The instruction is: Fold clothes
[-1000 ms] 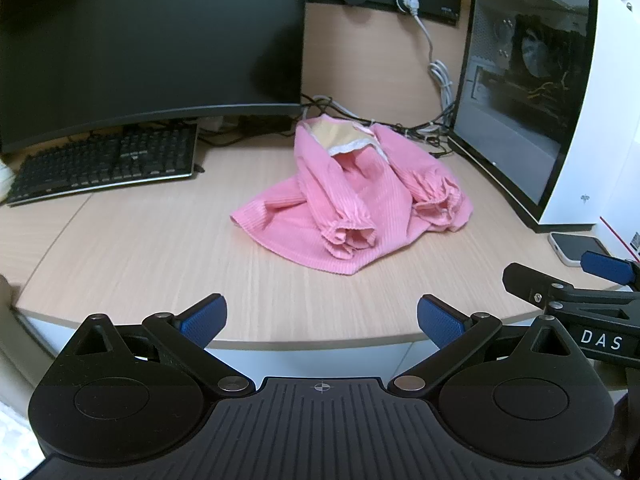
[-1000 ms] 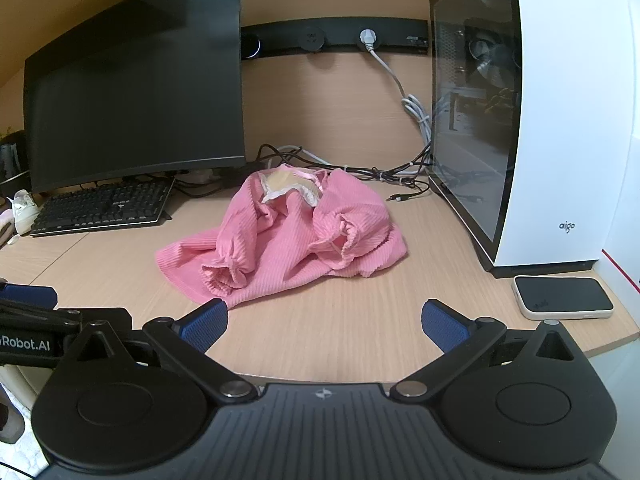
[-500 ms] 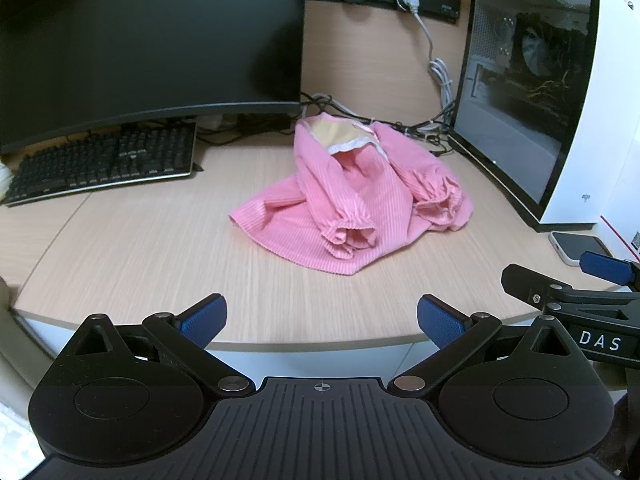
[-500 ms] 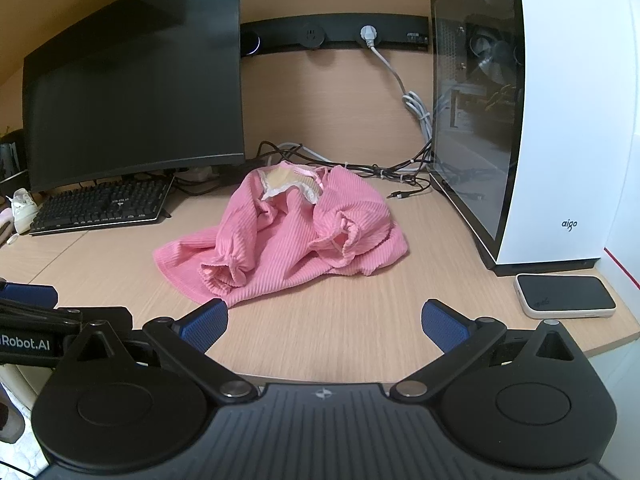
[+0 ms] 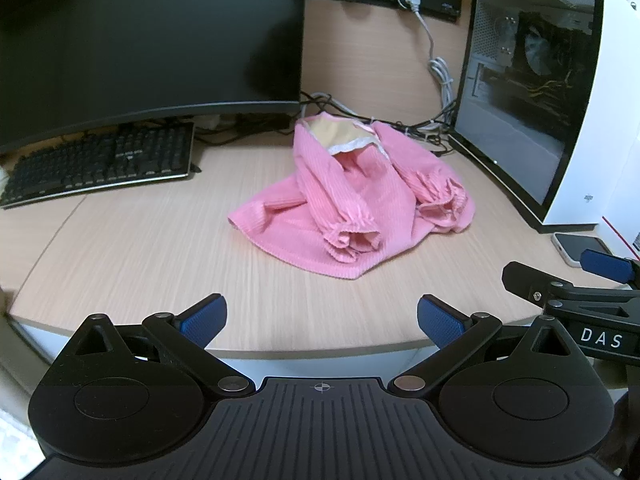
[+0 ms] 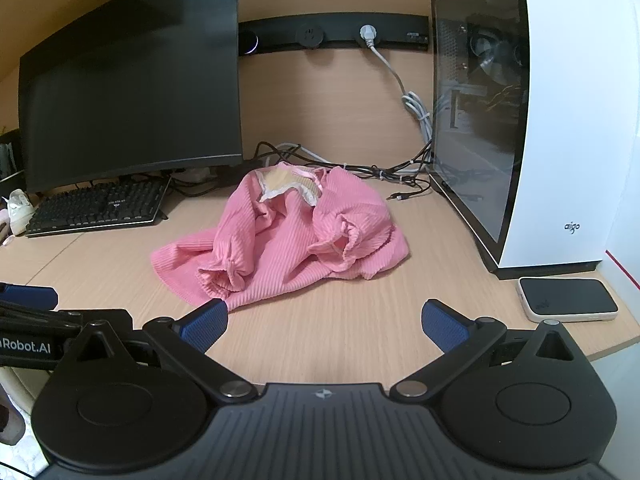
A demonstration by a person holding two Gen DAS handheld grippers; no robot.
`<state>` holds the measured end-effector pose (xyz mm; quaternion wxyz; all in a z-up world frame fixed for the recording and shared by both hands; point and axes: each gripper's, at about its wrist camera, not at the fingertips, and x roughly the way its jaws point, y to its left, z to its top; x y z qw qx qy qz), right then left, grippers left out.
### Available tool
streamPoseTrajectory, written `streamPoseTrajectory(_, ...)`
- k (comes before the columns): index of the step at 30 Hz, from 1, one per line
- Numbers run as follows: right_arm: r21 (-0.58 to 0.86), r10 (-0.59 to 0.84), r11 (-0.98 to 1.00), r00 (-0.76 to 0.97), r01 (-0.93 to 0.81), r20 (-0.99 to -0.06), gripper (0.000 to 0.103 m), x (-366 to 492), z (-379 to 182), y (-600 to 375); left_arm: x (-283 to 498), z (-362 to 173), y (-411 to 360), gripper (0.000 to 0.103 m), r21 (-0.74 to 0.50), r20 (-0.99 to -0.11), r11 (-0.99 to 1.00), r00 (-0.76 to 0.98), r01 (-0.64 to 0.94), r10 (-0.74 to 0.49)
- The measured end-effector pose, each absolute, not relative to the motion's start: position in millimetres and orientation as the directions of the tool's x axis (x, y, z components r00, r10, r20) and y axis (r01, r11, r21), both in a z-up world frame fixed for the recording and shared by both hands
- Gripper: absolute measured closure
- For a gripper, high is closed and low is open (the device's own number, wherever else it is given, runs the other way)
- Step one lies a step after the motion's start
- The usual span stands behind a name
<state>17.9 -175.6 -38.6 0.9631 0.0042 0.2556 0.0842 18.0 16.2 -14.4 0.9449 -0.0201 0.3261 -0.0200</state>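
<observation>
Nothing much has moved since a second ago: both grippers hang at the near edge of the desk (image 5: pixel 120 248) as before, and the pink garment (image 5: pixel 352 208) lies in the same crumpled heap; only the left wrist view has crept a touch nearer.

From the left: a black keyboard (image 5: pixel 100 164) sits at the far left of the desk, under the lower edge of a wide dark monitor (image 5: pixel 148 36). The left gripper (image 5: pixel 320 318) hovers over the desk's front edge, its jaws spread wide with blue pads (image 5: pixel 204 318) and nothing between them. Near the middle of the desk, well beyond the jaws, the pink ribbed garment is bunched up; its two gathered cuffs point toward the front edge, and a pale lining shows at the far, open neck. Behind it, cables (image 5: pixel 420 124) run along the wall, and a white cord (image 6: pixel 396 80) hangs from a socket strip.

The right gripper (image 6: pixel 324 322) is likewise held at the front edge, jaws wide and empty; its left pad (image 6: pixel 206 322) lines up, in the right wrist view, with the garment's nearest hem, though contact cannot be told. To the right stands a white computer case (image 6: pixel 560 120) with a glass side, and a phone (image 6: pixel 568 298) lies flat in front of it.
</observation>
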Motion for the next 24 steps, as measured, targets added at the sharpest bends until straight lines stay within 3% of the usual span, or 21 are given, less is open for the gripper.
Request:
streamPoseTrajectory(13,0.063,0.134,0.991,0.825,-0.119,-0.549,0.000,46,-51,-160,72,-34,35,0.000,-0.106,-0.689,0.989,0.709,0.108,-0.151)
streamPoseTrajectory(18,0.070,0.036,0.997,0.769,0.011,-0.638,0.000,65,-67,-162,104,-44,43,0.000,-0.151,-0.724,0.975,0.653,0.165,-0.223)
streamPoseTrajectory(24,0.104,-0.049,0.981,0.726,0.164,-0.686,0.000,96,-55,-158,167,-34,51,0.000,-0.268,-0.708,0.917,0.586,0.294,-0.395)
